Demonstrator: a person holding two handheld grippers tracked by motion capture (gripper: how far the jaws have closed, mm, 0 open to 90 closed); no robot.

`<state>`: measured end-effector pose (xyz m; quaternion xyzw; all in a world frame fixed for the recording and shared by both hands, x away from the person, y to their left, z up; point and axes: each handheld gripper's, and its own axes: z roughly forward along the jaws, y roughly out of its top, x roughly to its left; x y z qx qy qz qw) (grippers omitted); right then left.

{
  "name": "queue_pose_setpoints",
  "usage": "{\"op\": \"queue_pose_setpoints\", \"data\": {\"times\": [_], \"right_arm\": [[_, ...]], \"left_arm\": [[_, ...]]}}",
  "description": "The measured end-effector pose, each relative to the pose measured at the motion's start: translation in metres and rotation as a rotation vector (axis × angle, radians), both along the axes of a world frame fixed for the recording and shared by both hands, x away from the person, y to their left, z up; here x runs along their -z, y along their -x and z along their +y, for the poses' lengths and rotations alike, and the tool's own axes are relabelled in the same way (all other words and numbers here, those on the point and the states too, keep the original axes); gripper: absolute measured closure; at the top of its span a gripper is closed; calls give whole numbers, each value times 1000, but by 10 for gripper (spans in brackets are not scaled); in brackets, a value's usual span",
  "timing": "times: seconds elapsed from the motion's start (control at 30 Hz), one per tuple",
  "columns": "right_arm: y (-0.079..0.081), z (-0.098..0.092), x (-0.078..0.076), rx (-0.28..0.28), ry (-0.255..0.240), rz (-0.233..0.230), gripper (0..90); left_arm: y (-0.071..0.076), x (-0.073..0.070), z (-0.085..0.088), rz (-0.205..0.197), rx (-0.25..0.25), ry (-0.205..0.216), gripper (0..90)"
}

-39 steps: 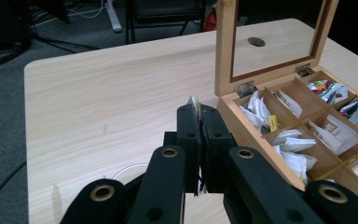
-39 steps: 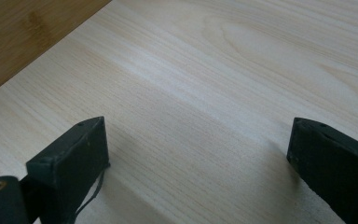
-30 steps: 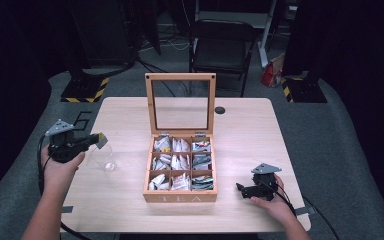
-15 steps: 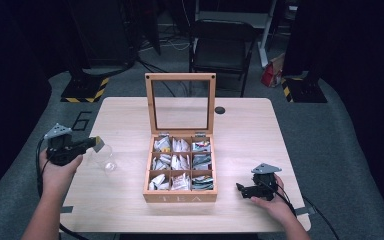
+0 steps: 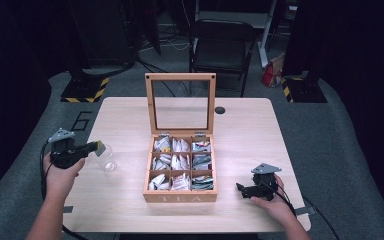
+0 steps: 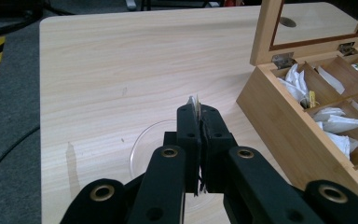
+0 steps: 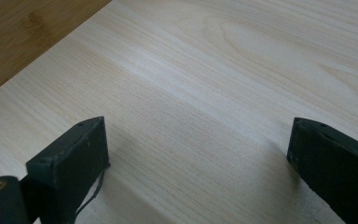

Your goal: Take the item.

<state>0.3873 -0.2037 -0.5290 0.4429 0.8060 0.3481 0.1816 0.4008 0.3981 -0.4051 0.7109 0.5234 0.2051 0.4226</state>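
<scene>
Left gripper (image 6: 199,109): black jaws clenched on a thin white tea-bag packet (image 6: 195,101), lower centre of the left gripper view, just above a clear round glass cup (image 5: 106,159).
Glass cup: left-centre of the high view, on the pale wooden table (image 5: 250,125).
Right gripper (image 7: 198,149): jaws spread wide, holding nothing, low over bare tabletop.
Wooden tea box (image 5: 181,196): mid-frame, glass-paned lid upright, nine compartments of packets.
</scene>
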Motion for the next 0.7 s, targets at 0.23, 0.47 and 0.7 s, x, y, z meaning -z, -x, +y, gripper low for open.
{"op": "queue_pose_setpoints", "data": {"times": [0.23,0.47,0.7], "right_arm": [[0,0,0,0,0,0,46],[0,0,0,0,0,0,46],[0,0,0,1,0,0,46]], "left_arm": [[-3,8,-2,2,-8,2,879],[-5,16,-3,22,-11,3,879],[-6,22,-2,36,-13,5,879]]}}
